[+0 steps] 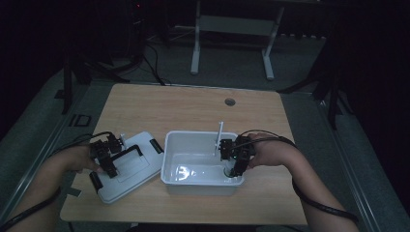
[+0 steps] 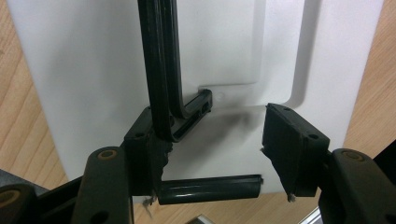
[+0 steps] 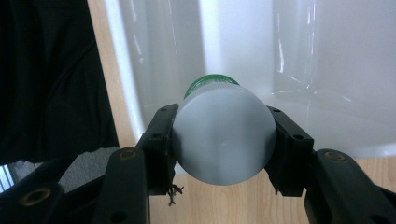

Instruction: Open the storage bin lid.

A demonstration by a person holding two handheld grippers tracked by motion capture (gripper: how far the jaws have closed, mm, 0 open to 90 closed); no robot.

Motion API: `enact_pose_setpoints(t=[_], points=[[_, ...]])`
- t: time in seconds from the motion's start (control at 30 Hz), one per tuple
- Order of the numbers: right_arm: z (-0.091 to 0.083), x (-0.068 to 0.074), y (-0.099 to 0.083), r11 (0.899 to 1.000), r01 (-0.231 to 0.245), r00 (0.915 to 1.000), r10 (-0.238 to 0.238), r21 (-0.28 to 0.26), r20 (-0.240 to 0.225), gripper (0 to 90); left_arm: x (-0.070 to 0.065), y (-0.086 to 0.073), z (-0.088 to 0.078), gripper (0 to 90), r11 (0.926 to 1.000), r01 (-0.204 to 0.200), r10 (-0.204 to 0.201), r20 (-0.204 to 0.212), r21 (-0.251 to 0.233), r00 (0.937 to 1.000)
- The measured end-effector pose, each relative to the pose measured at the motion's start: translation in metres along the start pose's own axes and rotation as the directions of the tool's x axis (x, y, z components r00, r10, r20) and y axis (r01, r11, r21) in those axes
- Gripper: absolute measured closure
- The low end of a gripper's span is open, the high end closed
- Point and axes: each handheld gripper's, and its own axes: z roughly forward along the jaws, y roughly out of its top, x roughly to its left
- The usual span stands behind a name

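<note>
In the dim high view the white bottle (image 3: 224, 135) is mostly hidden behind the right gripper (image 1: 236, 166), whose 2 jaws clamp its round body. Its green cap points into the white tub (image 1: 170, 159), over the near-right corner. The left gripper (image 2: 212, 144) rests half open on the lid (image 2: 84, 70), one jaw touching the black handle (image 2: 161, 70), not clamping it.

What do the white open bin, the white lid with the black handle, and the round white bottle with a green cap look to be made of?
White open bin: likely glossy moulded plastic; its walls show bright reflections. White lid: probably the same plastic, smooth, with a pressed panel; its black handle looks like shiny hard plastic. Round white bottle, clamped in the right gripper: matt, slightly translucent plastic, apparently.
</note>
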Motion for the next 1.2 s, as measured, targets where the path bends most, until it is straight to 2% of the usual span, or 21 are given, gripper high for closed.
enact_pose_setpoints(t=[0.27, 0.47, 0.6, 0.73, 0.9, 1.0, 1.2], points=[[0.016, -0.004, 0.006, 1.000, -0.004, 1.0000, 0.004, 0.009, 0.008, 50.1, 0.000, 0.000, 0.001, 40.8, 1.0000, 0.002, -0.002, -0.002, 0.000, 1.0000], [0.026, -0.007, 0.011, 1.000, 0.000, 0.9998, 0.000, -0.011, 0.019, 50.1, 0.001, -0.002, 0.003, 40.8, 1.0000, 0.002, -0.002, 0.000, 0.009, 1.0000], [0.032, -0.008, 0.015, 1.000, 0.002, 0.9994, -0.002, 0.007, 0.034, 50.0, 0.001, -0.004, 0.003, 40.8, 0.9999, 0.002, -0.002, -0.003, 0.014, 1.0000], [0.039, -0.008, 0.018, 1.000, 0.003, 1.0000, -0.003, 0.014, 0.008, 50.1, 0.000, -0.004, 0.002, 40.8, 0.9999, 0.000, 0.000, -0.003, 0.012, 1.0000], [0.049, -0.008, 0.020, 0.999, 0.011, 0.9999, -0.012, 0.043, 0.007, 50.0, 0.000, -0.002, 0.003, 40.8, 0.9999, -0.001, 0.001, -0.003, 0.011, 1.0000], [0.054, -0.009, 0.021, 0.999, 0.008, 0.9999, -0.008, 0.051, -0.014, 50.0, 0.001, -0.003, 0.003, 40.8, 1.0000, 0.004, -0.004, 0.003, 0.006, 1.0000], [0.057, -0.009, 0.027, 0.999, 0.015, 0.9999, -0.015, 0.038, -0.005, 50.0, 0.001, -0.003, 0.003, 40.8, 1.0000, 0.005, -0.005, 0.003, 0.005, 1.0000]])
